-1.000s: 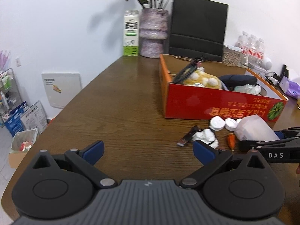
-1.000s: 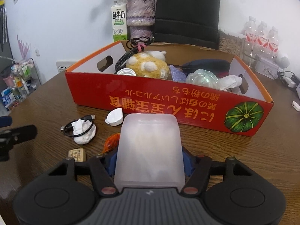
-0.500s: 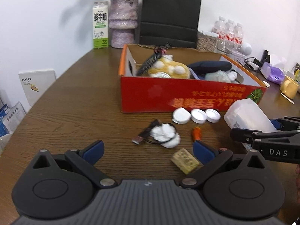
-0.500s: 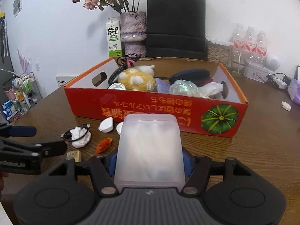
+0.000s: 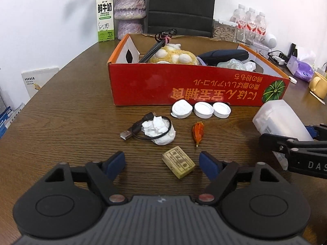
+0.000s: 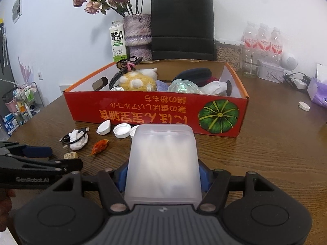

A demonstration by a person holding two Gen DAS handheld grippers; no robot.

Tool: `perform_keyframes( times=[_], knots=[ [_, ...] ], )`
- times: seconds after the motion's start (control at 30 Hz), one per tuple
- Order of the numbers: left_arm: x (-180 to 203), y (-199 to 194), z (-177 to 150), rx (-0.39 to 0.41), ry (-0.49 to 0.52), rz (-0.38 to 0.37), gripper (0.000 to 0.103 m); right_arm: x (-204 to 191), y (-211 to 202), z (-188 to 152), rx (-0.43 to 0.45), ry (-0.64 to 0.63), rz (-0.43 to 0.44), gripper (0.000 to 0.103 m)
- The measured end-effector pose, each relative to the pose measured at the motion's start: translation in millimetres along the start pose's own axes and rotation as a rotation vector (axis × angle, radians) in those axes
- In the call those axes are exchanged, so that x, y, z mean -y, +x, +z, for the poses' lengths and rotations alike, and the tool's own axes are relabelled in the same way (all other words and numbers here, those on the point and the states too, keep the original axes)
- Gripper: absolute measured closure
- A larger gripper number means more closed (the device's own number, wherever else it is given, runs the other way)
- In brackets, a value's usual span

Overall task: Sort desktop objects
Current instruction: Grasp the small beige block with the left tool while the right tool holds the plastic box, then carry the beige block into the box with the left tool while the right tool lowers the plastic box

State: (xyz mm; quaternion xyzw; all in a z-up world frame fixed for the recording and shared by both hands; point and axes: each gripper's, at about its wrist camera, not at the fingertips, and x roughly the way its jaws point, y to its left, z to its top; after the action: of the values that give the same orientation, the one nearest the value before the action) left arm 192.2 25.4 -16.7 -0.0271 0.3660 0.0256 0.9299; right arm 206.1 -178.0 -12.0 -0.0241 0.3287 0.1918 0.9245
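My left gripper (image 5: 161,163) hovers low over the wooden table, its jaws closing. A tan printed block (image 5: 178,164) lies between the blue fingertips (image 5: 206,164), nearer the right one, and neither pad touches it. Beyond it lie a crumpled white tissue (image 5: 160,131) on a black USB cable (image 5: 132,131), an orange wrapper (image 5: 197,132) and three white caps (image 5: 201,109). My right gripper (image 6: 162,176) is shut on a translucent plastic box (image 6: 162,159), held in front of the red cardboard box (image 6: 155,110), which holds a plush toy, a dark case and bags.
Behind the red box stand a milk carton (image 5: 105,16), a purple vase (image 5: 129,10), a black paper bag (image 5: 181,6) and water bottles (image 5: 250,23). A yellow mug (image 5: 318,84) and a purple tissue pack (image 6: 318,91) sit at the right. A lone white cap (image 6: 304,105) lies nearby.
The left gripper has swung towards the small objects and come lower, so the tan block now lies between its fingers, which stand narrower. The right gripper drew back from the red box, still holding the plastic box.
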Motion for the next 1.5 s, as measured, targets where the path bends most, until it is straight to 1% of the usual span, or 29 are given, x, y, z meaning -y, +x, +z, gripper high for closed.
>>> perform_keyframes(
  times=[0.07,0.13,0.27,0.3,0.33,0.4,0.57,0.67,0.77,0.97,1.1,1.27,1.4,1.5],
  knots=[
    [4.0,-1.2,-1.0,0.005,0.005,0.005,0.03,2.2,-1.4,-0.7,0.003,0.001,0.007,0.039],
    [7.8,-2.5,-2.0,0.011,0.009,0.013,0.043,4.1,-3.4,-1.5,0.005,0.0,0.014,0.039],
    [10.2,-5.4,-3.2,0.02,-0.002,0.002,0.057,6.1,-6.9,-3.2,0.007,-0.008,0.028,0.039],
    [10.7,-6.2,-3.3,0.021,-0.004,0.0,0.066,6.5,-7.2,-3.5,0.007,-0.009,0.032,0.039],
    [11.4,-7.0,-3.5,0.022,-0.003,0.0,0.073,6.6,-7.7,-3.9,0.007,-0.011,0.036,0.039],
    [11.9,-8.4,-4.5,0.023,-0.005,-0.005,0.077,6.1,-8.5,-4.6,0.007,-0.015,0.044,0.039],
    [13.7,-12.2,-7.5,0.029,-0.01,-0.01,0.078,4.7,-12.3,-5.3,0.013,-0.027,0.059,0.039],
    [14.9,-16.8,-6.9,0.046,-0.006,-0.012,0.079,3.9,-15.3,-4.3,0.023,-0.032,0.065,0.039],
    [14.3,-24.8,-1.9,0.077,-0.005,-0.029,0.08,4.5,-19.7,0.4,0.041,-0.035,0.066,0.039],
    [15.4,-43.3,15.7,0.165,0.012,-0.047,0.08,6.2,-28.6,18.8,0.095,-0.046,0.057,0.039],
    [17.0,-54.9,32.3,0.232,0.025,-0.065,0.081,5.0,-31.6,34.8,0.13,-0.06,0.056,0.039],
    [17.3,-61.0,63.6,0.327,0.032,-0.071,0.081,-0.8,-30.8,60.8,0.181,-0.087,0.059,0.039],
    [17.0,-52.5,88.6,0.375,0.027,-0.069,0.08,-2.9,-20.6,87.1,0.211,-0.087,0.057,0.039],
    [15.6,-40.0,104.1,0.392,0.021,-0.069,0.081,-1.8,-8.5,107.1,0.225,-0.069,0.057,0.039]
  ],
)
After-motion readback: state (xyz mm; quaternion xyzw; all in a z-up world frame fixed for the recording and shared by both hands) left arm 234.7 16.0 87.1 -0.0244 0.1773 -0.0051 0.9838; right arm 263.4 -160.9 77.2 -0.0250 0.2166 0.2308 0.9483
